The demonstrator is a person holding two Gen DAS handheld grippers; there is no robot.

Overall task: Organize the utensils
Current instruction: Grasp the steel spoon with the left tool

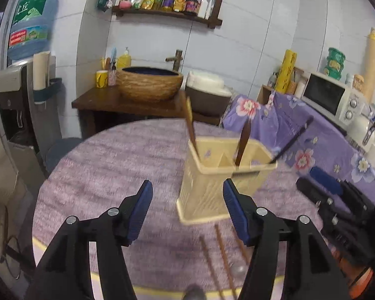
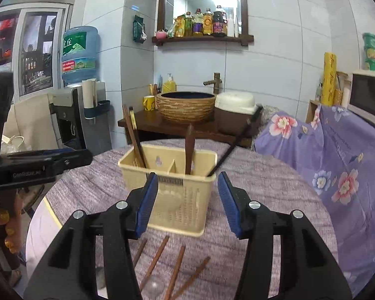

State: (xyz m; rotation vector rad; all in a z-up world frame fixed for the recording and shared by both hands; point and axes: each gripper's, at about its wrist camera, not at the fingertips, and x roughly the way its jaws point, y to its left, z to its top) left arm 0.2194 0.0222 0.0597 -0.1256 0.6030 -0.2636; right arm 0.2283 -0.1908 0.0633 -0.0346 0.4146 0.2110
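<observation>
Though beyond both tongs (image 2: 187, 195), utensil holder (image 2: 180, 187) upright.

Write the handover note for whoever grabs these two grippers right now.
Left gripper: open, empty.
Right gripper: open, empty.
Cream utensil holder stands on the round table. Already in it: brown chopsticks, a brown-handled utensil and a thin black one.
Left: four brown chopsticks lie loose in front of the holder, with a clear spoon beside them.
</observation>
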